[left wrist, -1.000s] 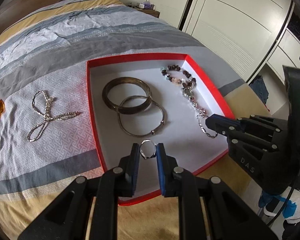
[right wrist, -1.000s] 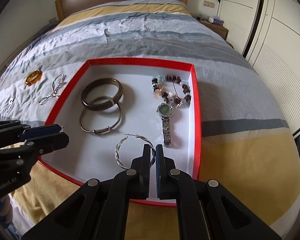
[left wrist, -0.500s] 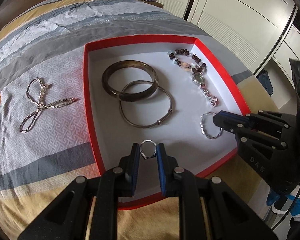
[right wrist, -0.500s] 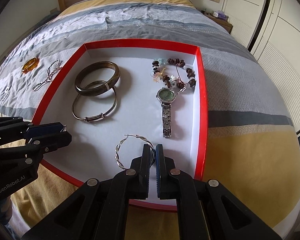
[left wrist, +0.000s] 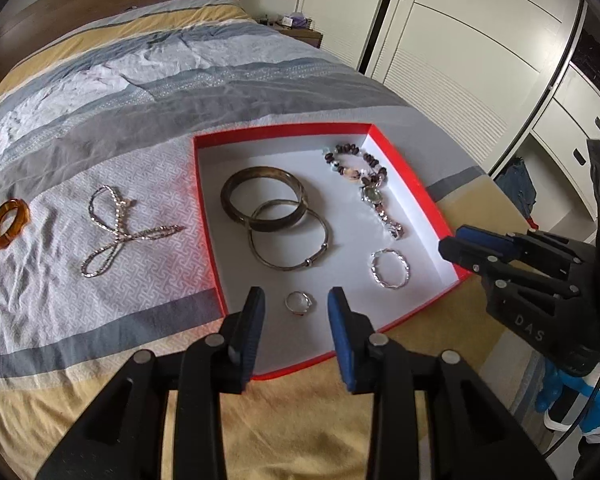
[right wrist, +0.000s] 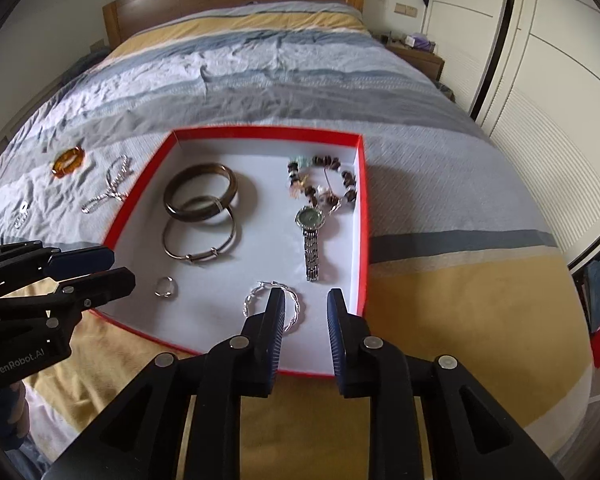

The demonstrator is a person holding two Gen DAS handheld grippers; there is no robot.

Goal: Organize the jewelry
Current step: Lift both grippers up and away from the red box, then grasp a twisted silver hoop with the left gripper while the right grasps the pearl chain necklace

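Both grippers, left gripper (left wrist: 296,320) and right gripper (right wrist: 303,320), hover with fingers spread, gripping nothing. A small silver ring (left wrist: 299,302) and twisted hoop earring (left wrist: 389,269) lie inside the red tray (left wrist: 204,200), near its front edge.

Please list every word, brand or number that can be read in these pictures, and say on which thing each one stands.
"D A S": on the body of the right gripper, seen from the left wrist camera.
"GenRobot.AI": on the body of the left gripper, seen from the right wrist camera.
The dial of the watch is too small to read.
No other text is legible.
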